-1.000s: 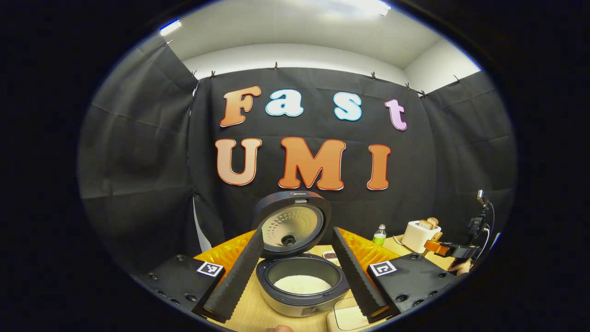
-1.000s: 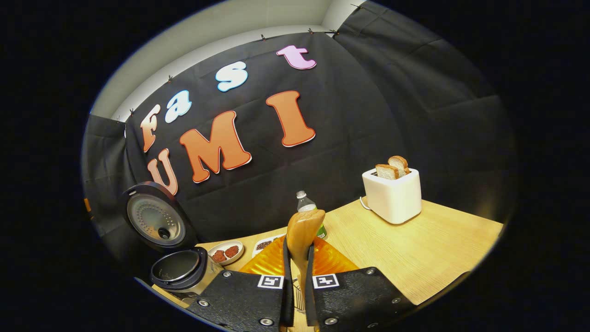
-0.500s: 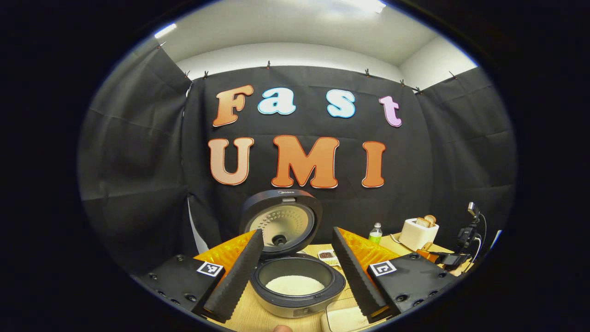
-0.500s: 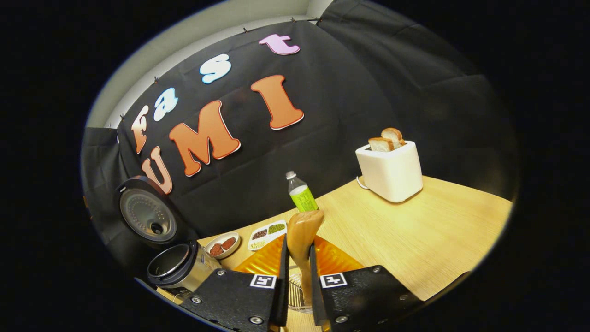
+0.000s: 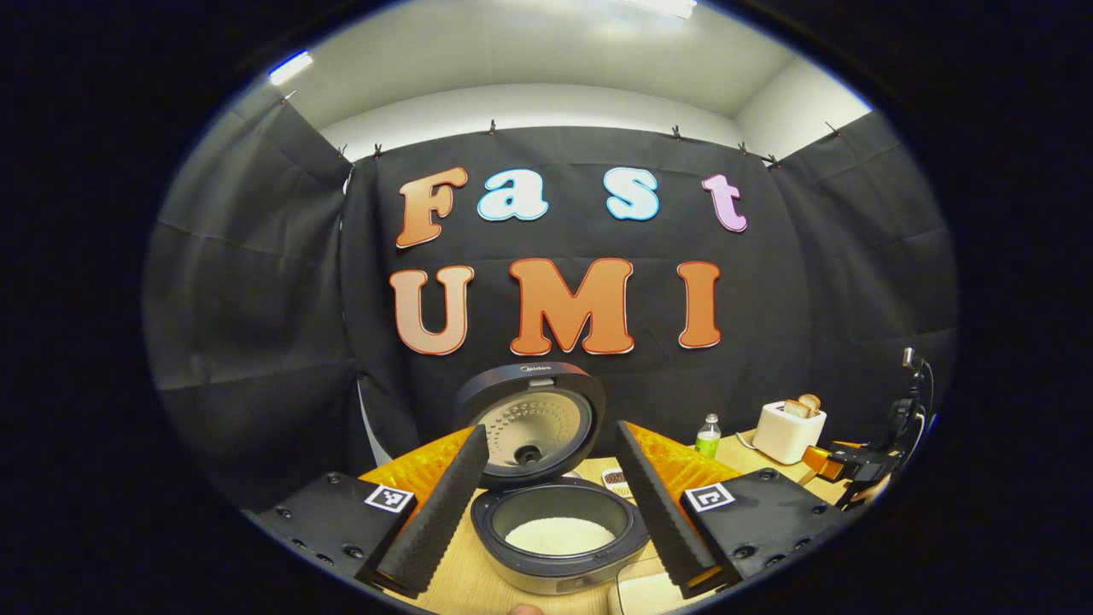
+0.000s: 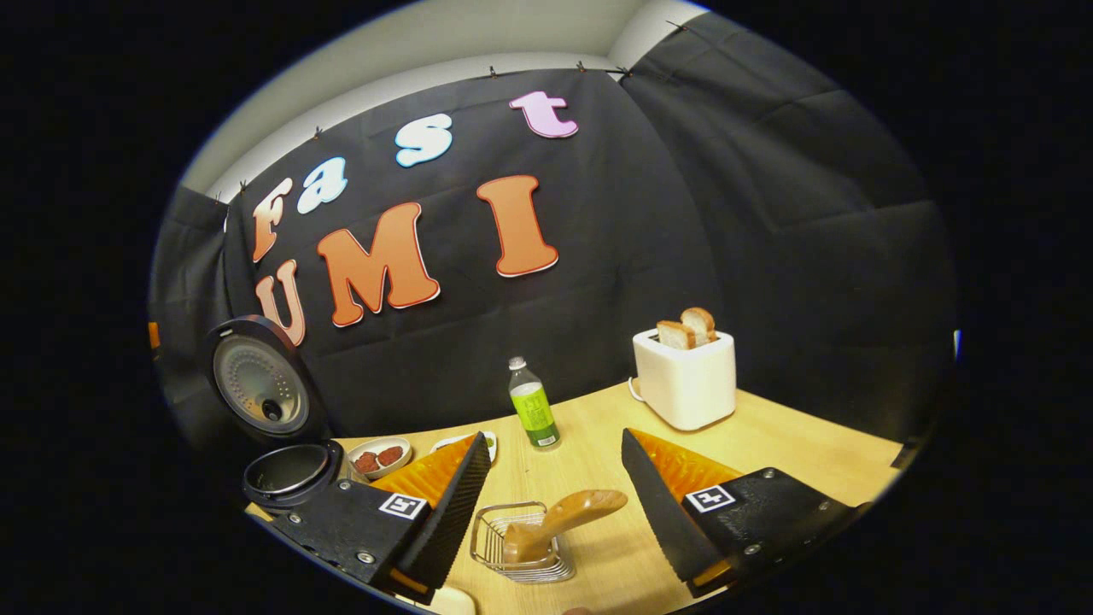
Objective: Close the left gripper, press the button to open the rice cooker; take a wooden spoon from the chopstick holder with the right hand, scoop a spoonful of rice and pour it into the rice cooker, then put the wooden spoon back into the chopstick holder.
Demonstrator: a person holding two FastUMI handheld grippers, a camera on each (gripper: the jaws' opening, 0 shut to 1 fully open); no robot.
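The rice cooker [image 5: 555, 547] stands with its lid [image 5: 531, 423] up, and white rice lies in the pot. My left gripper [image 5: 551, 431] hangs open just in front of it, one finger on each side of the pot. In the right gripper view the wooden spoon [image 6: 568, 515] leans to the right in the wire chopstick holder [image 6: 519, 551]. My right gripper [image 6: 555, 437] is open above and around the holder, with neither finger touching the spoon. The cooker [image 6: 286, 470] sits far left there. The right gripper [image 5: 841, 465] also appears far right in the left gripper view.
On the wooden table [image 6: 768, 444] stand a white toaster [image 6: 686, 380] with bread slices, a green bottle [image 6: 531, 414], a small dish [image 6: 378, 457] of red pieces and a white plate [image 6: 488, 442]. A rice box [image 5: 649, 594] lies in front of the cooker.
My right gripper has opened and let go of the spoon, which now rests tilted in the wire holder. The gripper has drawn back from it. The left gripper barely shifted.
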